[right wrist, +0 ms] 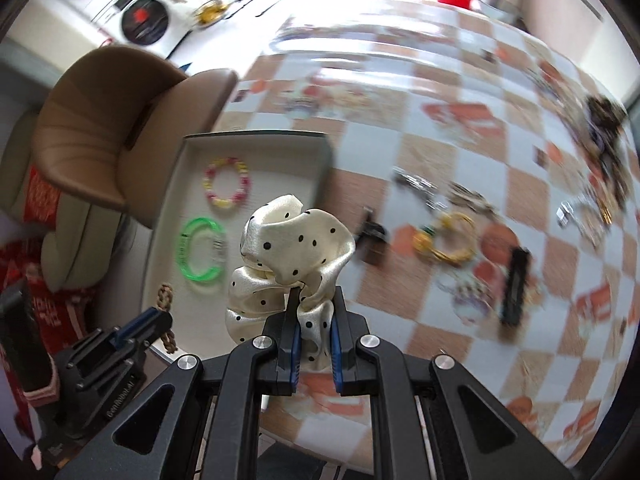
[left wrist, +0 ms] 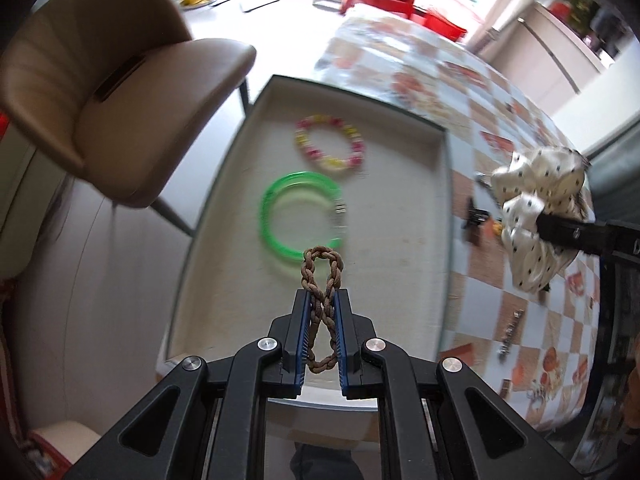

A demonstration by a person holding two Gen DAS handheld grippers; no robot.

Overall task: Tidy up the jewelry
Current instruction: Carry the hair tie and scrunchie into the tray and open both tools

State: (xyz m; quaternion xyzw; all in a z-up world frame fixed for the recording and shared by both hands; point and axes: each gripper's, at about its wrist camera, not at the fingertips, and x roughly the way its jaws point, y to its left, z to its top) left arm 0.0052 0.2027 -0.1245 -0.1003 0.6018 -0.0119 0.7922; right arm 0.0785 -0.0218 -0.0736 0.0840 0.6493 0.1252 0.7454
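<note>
Shallow white tray (left wrist: 442, 184) sits at the table's left edge, next to the tan chair (left wrist: 120, 92). Two items lie in it: a pink-and-yellow beaded bracelet (left wrist: 330, 145) toward the far end and a green bangle (left wrist: 298, 216) nearer the middle, apart from each other.

Left gripper (left wrist: 323, 300) has its fingers pinched narrow on a brown braided cord loop (left wrist: 322, 280), held up over the tray's near end, just short of the bangle. The loop is not touching the tray floor as far as I can tell.

Right gripper (right wrist: 313, 308) is clamped on a cream polka-dot scrunchie (right wrist: 296, 248), held above the checkered tablecloth (right wrist: 460, 148) just right of the tray.

Outside the tray, on the cloth: a yellow bracelet (right wrist: 448, 240), a black clip (right wrist: 374, 234), a dark bar-shaped piece (right wrist: 516, 284), and more small items too blurred to name.
</note>
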